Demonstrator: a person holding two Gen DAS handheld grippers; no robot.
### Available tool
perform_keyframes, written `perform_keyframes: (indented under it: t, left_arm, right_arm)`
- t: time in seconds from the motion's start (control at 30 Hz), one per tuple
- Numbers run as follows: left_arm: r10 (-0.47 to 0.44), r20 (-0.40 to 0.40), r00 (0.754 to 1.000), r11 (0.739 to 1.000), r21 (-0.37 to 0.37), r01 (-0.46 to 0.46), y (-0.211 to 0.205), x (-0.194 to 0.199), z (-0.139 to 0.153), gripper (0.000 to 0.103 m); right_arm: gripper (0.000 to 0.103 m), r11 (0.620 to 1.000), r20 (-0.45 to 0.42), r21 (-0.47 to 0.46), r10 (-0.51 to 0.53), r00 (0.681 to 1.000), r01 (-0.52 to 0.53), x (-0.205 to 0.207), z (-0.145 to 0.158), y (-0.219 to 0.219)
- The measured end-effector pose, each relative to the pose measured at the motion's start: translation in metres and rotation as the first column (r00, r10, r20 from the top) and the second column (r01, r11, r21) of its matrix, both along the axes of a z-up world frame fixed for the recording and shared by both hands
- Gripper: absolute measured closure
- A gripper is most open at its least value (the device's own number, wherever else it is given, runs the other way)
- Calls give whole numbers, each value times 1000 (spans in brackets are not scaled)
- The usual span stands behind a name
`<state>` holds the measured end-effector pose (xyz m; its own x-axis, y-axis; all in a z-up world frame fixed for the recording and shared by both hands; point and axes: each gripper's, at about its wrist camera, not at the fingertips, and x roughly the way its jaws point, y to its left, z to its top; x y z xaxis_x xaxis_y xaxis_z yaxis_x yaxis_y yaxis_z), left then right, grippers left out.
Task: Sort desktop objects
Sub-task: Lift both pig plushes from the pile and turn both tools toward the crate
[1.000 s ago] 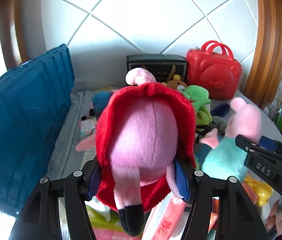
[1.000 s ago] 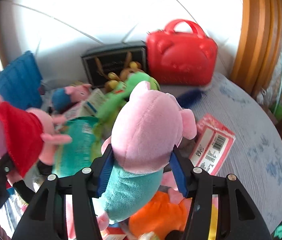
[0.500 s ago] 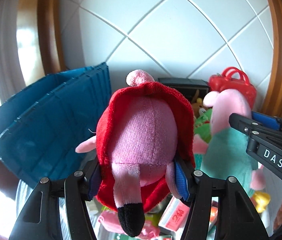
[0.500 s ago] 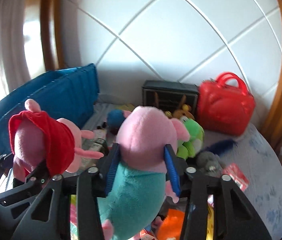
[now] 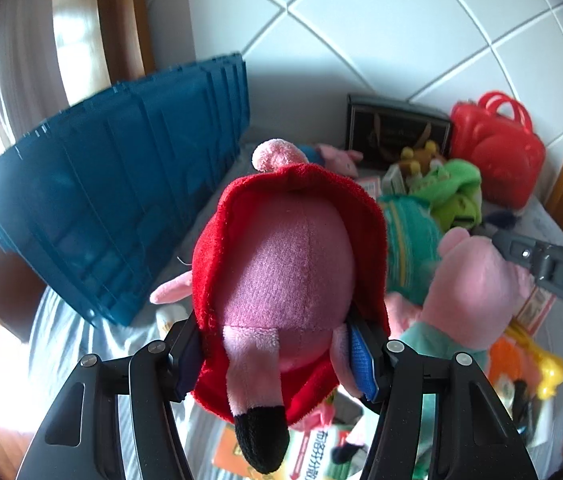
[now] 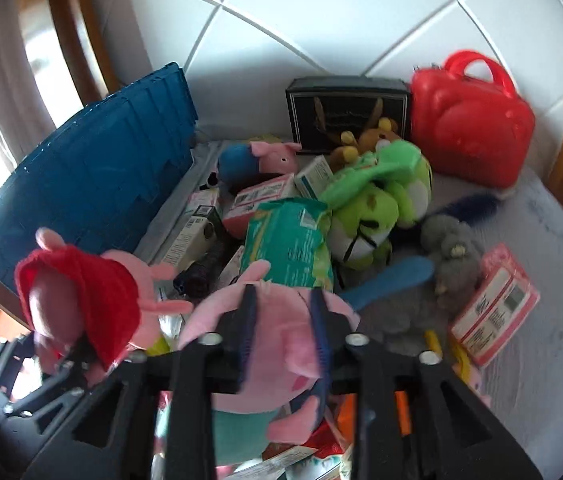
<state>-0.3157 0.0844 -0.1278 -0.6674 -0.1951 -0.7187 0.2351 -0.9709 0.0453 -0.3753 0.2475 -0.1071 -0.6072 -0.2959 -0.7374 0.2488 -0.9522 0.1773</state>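
Strong daylight is admitted from the left of both frames, where the window area is blown out to white. Heavy fisheye curvature and dark vignetting are seen at the edges. The white wall tiles [image 6: 321, 20] are evenly lit, and motion blur is noticeable in the right wrist view.

Both grippers are matte black, angular frames with silver screw heads and blue ribbed pads lining the jaws; the right gripper [image 5: 561, 276], at three o'clock, carries white "DAS" lettering.
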Motion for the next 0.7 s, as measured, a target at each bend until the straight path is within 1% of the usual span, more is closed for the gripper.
perform_keyframes:
  t: [0.03,0.07,0.1,0.17,0.27,0.37,0.47,0.57,0.7]
  left_arm:
    - [-8,10,1000,1000,10,8,1,-1,-6,43]
    - [-18,10,1000,1000,7,18,4,0,-10,43]
    - [-31,6,1000,999,-9,31,7,0,-12,43]
    - [-57,-3,998,998,-26,56,12,0,-12,43]
    - [-84,-14,996,996,-23,84,10,-1,-14,43]
    - [-128,-27,991,992,-15,128,1,1,-12,43]
    - [-200,-40,979,980,-13,200,-12,0,-10,43]
    - [-276,-35,961,961,-20,275,-25,1,-11,43]
    - [-335,-29,942,942,-32,335,-38,-4,-14,43]
  right_arm:
    - [35,1000,6,0,-11,1000,11,0,-4,2]
    - [13,1000,12,4,-23,1000,23,0,-8,4]
    - [8,999,18,10,-37,999,37,0,-11,6]
    - [8,998,24,6,-70,997,70,3,-13,11]
    - [8,994,25,-8,-107,994,108,15,-10,15]
    - [8,990,26,-7,-144,989,144,31,-9,6]
    - [8,982,55,-3,-187,981,188,40,-19,-8]
    - [8,966,84,-9,-256,963,258,46,-32,-25]
    - [8,948,110,3,-317,942,319,46,-45,-44]
